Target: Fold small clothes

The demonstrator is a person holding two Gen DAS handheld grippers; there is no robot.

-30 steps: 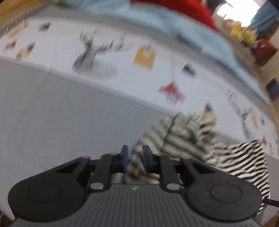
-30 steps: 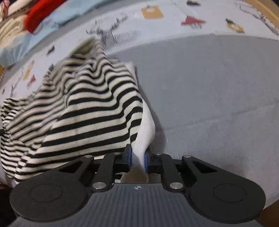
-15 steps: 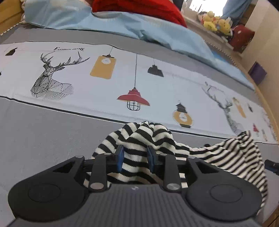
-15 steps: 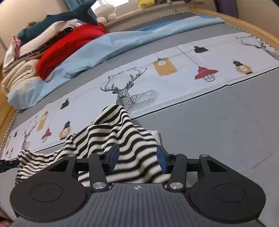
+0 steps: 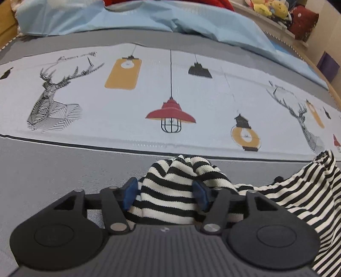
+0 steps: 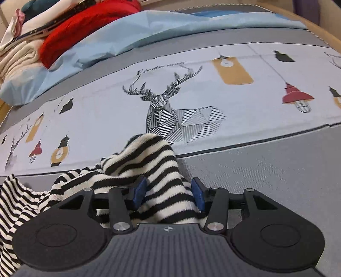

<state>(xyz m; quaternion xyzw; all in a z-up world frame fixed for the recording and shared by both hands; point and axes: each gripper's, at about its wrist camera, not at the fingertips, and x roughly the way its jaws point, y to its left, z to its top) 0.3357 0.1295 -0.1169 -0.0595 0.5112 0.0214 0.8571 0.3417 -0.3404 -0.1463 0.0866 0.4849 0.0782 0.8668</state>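
Note:
A small black-and-white striped knit garment (image 5: 177, 187) lies bunched on the grey bedspread (image 5: 53, 170). My left gripper (image 5: 165, 195) is open, its blue pads (image 5: 130, 191) standing on either side of a raised fold of the garment. The rest of the garment trails off to the right (image 5: 309, 191). In the right wrist view the same garment (image 6: 153, 162) lies humped, and my right gripper (image 6: 168, 195) is open with its pads (image 6: 139, 190) apart around another fold.
The bedspread has a pale printed band with deer and lamps (image 5: 170, 115) just beyond the garment. A light blue blanket (image 5: 149, 19), a red cloth (image 6: 85, 25) and stacked folded fabrics (image 6: 19, 49) lie at the far side. Plush toys (image 5: 268, 6) sit on a shelf.
Both grippers were shut on the garment a second ago. They have opened and let it go, and the garment now rests on the bed between the pads.

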